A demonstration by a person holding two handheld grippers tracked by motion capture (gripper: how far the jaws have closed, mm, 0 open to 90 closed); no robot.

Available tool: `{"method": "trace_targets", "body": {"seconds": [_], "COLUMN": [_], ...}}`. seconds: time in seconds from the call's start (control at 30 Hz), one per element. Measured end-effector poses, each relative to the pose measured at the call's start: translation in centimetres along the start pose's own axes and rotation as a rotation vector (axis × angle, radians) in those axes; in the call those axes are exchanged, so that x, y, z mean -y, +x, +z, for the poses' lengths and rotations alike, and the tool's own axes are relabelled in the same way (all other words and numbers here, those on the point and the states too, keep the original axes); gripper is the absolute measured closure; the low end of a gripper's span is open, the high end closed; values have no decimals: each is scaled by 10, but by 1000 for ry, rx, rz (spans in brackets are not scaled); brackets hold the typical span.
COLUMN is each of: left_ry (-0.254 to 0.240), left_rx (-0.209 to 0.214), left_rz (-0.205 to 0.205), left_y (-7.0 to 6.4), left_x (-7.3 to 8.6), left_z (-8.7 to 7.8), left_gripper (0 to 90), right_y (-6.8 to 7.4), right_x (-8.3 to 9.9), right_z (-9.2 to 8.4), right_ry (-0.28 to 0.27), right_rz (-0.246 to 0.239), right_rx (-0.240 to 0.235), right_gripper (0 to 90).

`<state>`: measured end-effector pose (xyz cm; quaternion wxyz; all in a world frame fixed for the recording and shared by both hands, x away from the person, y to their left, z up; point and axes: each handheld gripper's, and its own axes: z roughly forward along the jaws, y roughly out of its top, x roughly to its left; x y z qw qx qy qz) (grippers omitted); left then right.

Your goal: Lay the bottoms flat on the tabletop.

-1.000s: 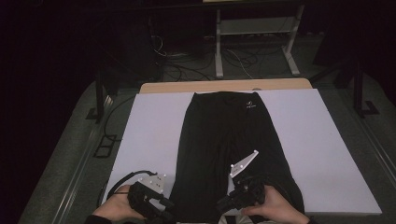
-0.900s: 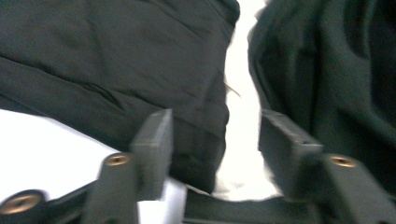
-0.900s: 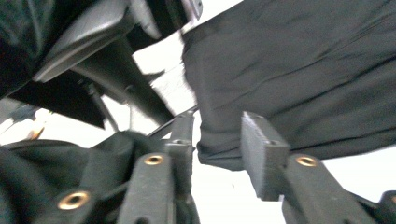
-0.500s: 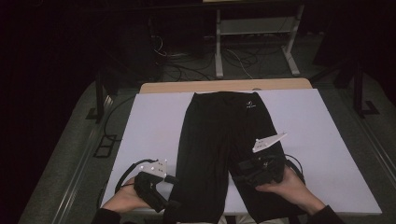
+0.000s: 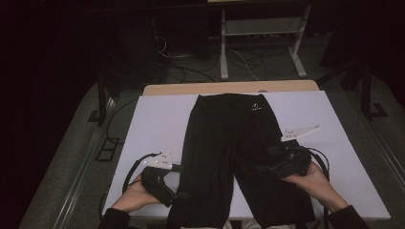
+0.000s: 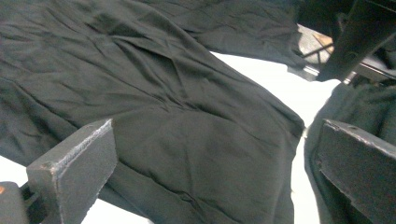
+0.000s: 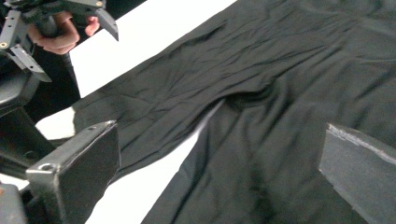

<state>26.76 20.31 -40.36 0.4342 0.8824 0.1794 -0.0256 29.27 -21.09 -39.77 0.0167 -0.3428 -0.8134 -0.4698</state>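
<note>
Black fabric trousers spread flat on white table cover, waistband far, legs splayed toward near edge. Left gripper and right gripper just opened wide, nothing between jaws. Next: regrip hems squarely, pinch both cloth layers, lift evenly.

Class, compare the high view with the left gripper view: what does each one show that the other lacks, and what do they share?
High view alone: the whole white table, the trousers' waistband with a small white logo, and both of the person's hands.
Left gripper view alone: close-up creases in the cloth, seen between the left hand-held gripper's two wide-open jaws.
Both: the black trousers, spread flat with their legs parted, and white tabletop in the gap between the legs.
</note>
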Motion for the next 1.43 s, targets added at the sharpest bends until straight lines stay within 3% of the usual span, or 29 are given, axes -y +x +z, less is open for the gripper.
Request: {"method": "trace_targets", "body": {"seconds": [0.27,0.63,1.07,1.43], "left_ry": [-83,-114,-212,-270], "left_rx": [-66,-136,-310,-412], "left_rz": [-26,-47,-90,-144], "left_y": [2,4,3,10], "left_x": [1,6,13,20], "left_z": [1,12,18,14], "left_gripper": [0,0,0,0], "right_y": [-9,-23,-29,-35], "right_x": [11,38,62,75], "right_z": [-20,-35,-41,-44], "right_ry": [-74,-122,-200,-191], "right_rz": [7,26,11,28], "right_rx": [64,149,238,310], "right_gripper": [0,0,0,0]}}
